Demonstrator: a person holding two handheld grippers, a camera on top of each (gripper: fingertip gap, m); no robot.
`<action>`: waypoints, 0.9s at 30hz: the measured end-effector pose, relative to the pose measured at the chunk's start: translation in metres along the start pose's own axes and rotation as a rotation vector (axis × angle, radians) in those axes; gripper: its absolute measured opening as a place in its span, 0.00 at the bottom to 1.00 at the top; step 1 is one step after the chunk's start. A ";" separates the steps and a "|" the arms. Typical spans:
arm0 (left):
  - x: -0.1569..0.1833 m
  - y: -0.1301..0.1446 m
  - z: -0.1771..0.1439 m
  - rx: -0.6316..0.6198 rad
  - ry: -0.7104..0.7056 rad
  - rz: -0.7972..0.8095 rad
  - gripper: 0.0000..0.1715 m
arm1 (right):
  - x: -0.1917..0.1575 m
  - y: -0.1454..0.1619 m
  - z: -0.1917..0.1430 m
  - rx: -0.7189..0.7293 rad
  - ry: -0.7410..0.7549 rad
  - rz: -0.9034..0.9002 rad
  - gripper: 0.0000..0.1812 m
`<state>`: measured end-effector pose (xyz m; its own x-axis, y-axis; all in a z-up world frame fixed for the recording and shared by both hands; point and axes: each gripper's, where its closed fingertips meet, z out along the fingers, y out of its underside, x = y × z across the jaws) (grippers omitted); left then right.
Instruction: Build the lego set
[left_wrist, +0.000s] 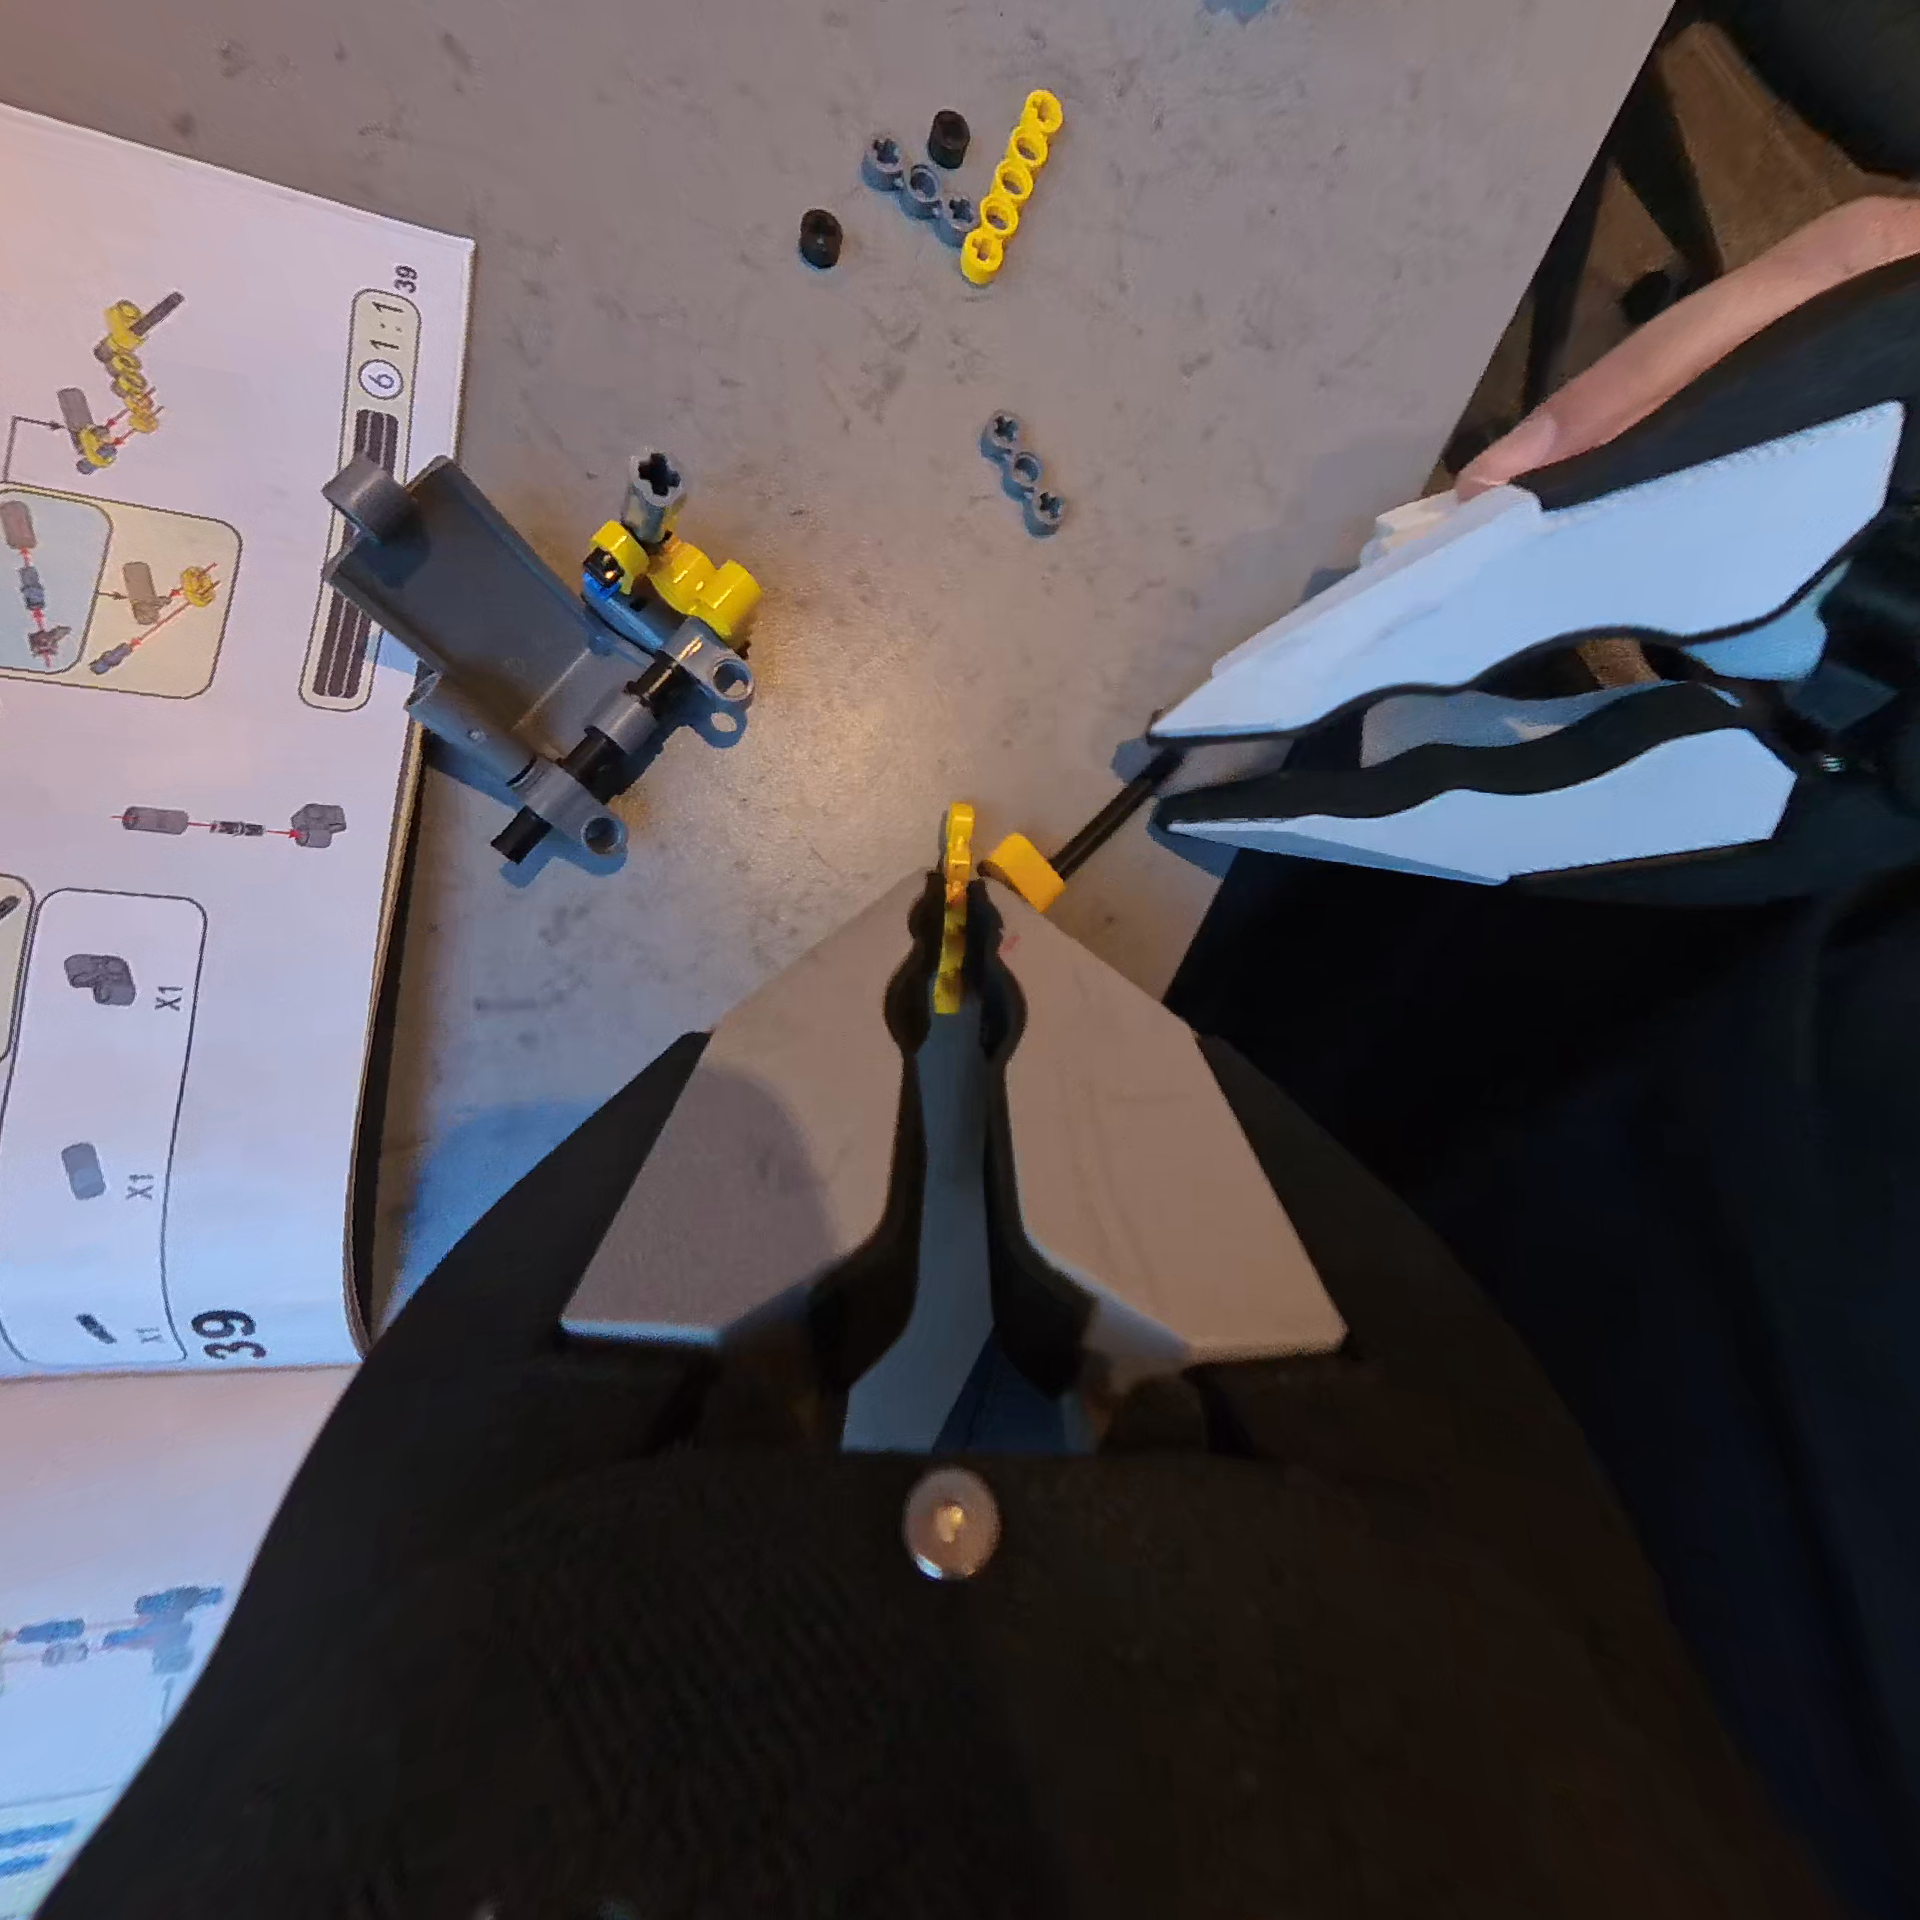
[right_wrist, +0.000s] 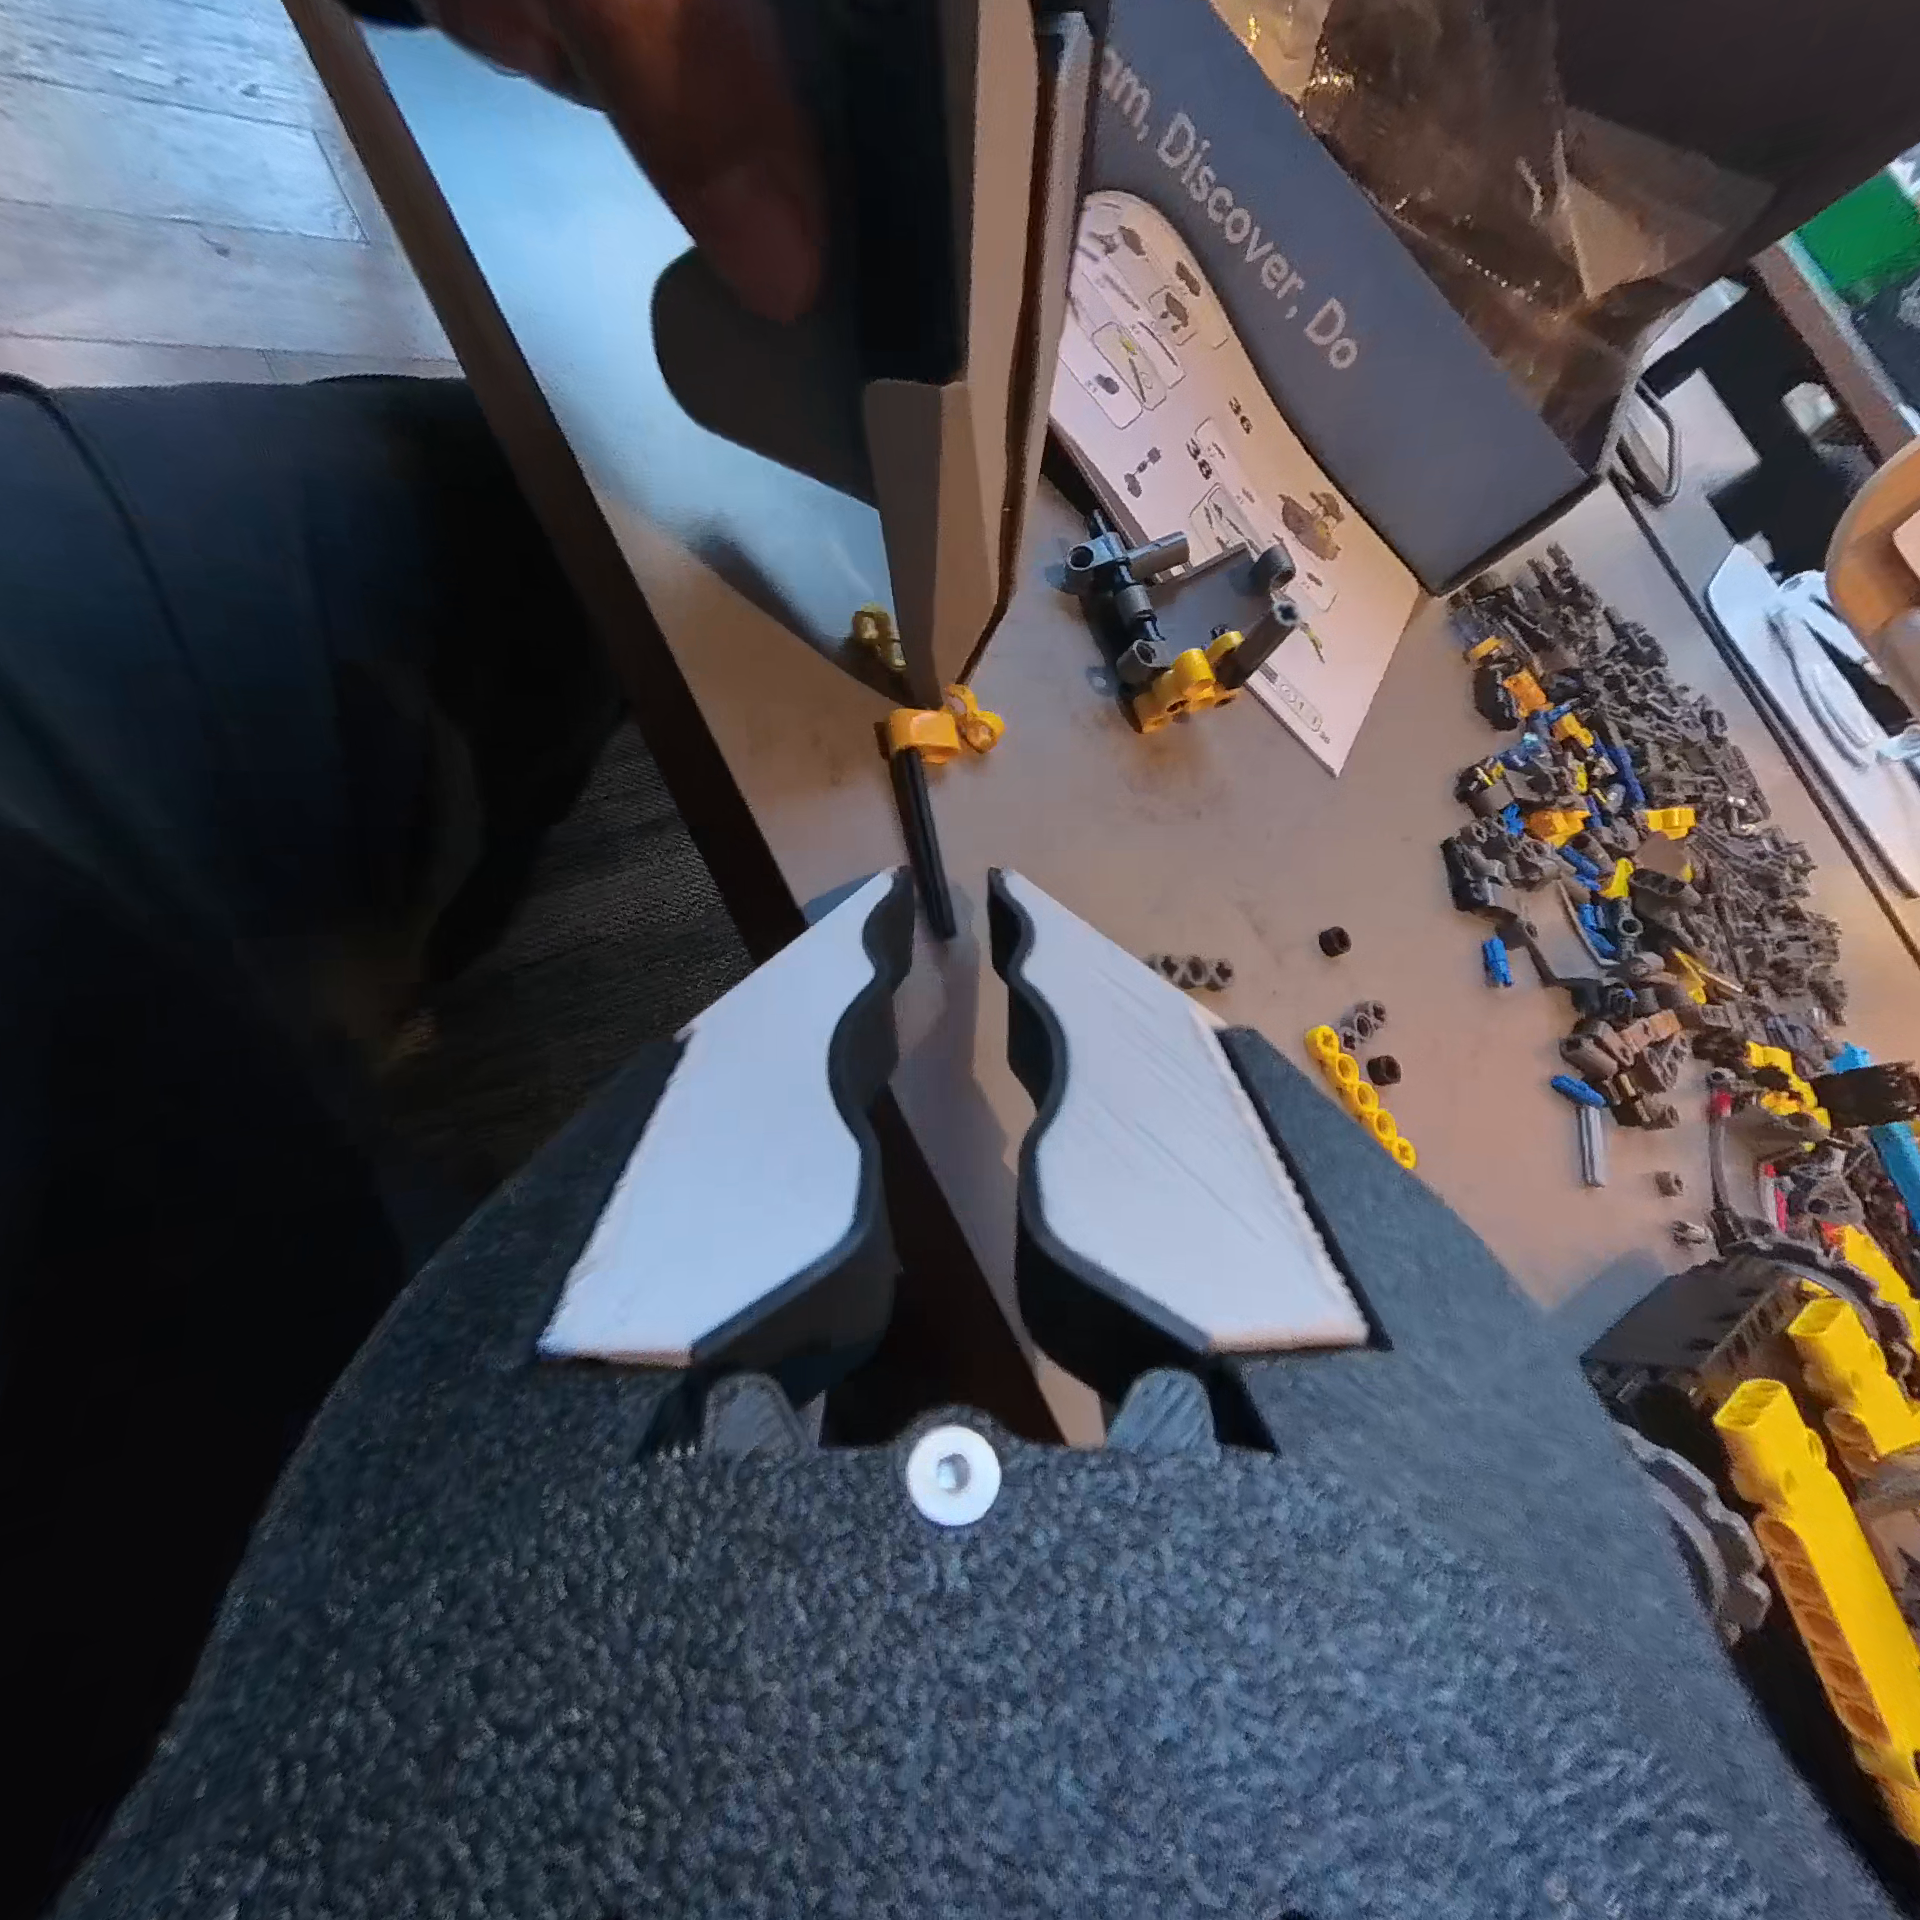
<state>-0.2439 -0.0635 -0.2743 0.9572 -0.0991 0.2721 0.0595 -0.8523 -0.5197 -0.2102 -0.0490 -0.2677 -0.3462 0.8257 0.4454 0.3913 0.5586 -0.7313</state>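
My left gripper (left_wrist: 956, 883) is shut on a thin yellow piece (left_wrist: 958, 831) just above the grey table (left_wrist: 727, 343). A yellow connector (left_wrist: 1023, 871) sits against that piece, and a black axle (left_wrist: 1107, 816) runs from it to my right gripper (left_wrist: 1155, 774). In the right wrist view, my right gripper (right_wrist: 945, 883) is open. The black axle (right_wrist: 928, 842) ends between its fingertips, close to the left finger (right_wrist: 883, 914). The left gripper (right_wrist: 940, 686) comes down from above onto the yellow pieces (right_wrist: 935, 732).
A grey and yellow sub-assembly (left_wrist: 551, 644) lies beside an open instruction booklet (left_wrist: 208, 727). A yellow beam (left_wrist: 1013, 182), small grey beams (left_wrist: 1023, 473) and black bushes (left_wrist: 821, 237) lie farther off. A parts pile (right_wrist: 1662, 935), dark box (right_wrist: 1351, 312) and yellow model (right_wrist: 1818, 1455) stand right. The table edge (right_wrist: 623, 582) is close. Spacing between my two grippers at the tips: around 5 centimeters.
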 end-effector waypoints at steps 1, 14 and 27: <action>0.000 0.000 0.000 0.006 -0.008 -0.003 0.01 | 0.001 0.000 0.000 -0.007 0.000 0.005 0.09; -0.005 0.009 -0.008 0.068 -0.028 -0.058 0.01 | -0.007 -0.018 0.028 -0.094 -0.380 0.154 0.11; -0.004 0.002 -0.003 0.077 -0.051 -0.057 0.01 | 0.002 -0.019 0.037 -0.098 -0.216 0.338 0.08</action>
<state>-0.2489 -0.0668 -0.2740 0.9648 -0.0235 0.2621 0.1340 -0.8134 -0.5661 -0.2500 -0.0610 -0.2728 -0.3511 0.9343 0.0626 0.5890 0.2723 -0.7609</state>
